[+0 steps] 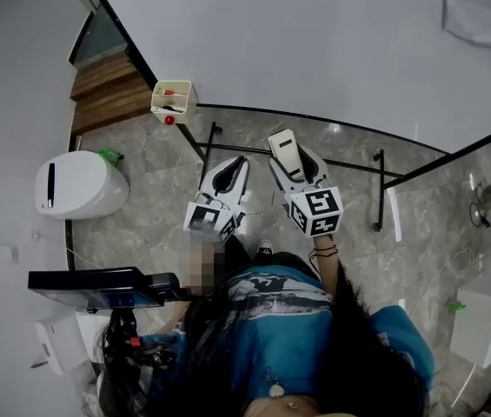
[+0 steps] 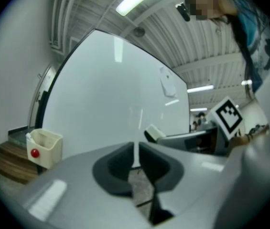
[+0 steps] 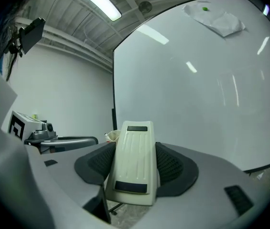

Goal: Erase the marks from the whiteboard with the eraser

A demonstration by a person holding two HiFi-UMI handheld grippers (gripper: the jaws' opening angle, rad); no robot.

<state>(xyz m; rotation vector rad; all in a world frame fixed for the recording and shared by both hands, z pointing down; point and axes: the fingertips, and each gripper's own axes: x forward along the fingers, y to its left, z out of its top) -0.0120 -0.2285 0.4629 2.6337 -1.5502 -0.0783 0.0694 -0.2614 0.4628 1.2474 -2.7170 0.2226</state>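
The eraser [image 3: 134, 163] lies lengthwise along the right gripper [image 1: 295, 165], whose jaws pinch its sides. Its far end points at the whiteboard [image 3: 197, 80], near the bottom edge. The left gripper [image 2: 135, 159] is empty, its jaws pressed almost together.

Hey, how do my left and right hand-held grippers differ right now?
The right hand-held gripper is clamped on the cream eraser. The left hand-held gripper holds nothing, and its jaws are almost together. In the head view the right one, with the eraser sticking out, reaches slightly further toward the whiteboard than the left. Both are grey, carry a marker cube and point toward the board.
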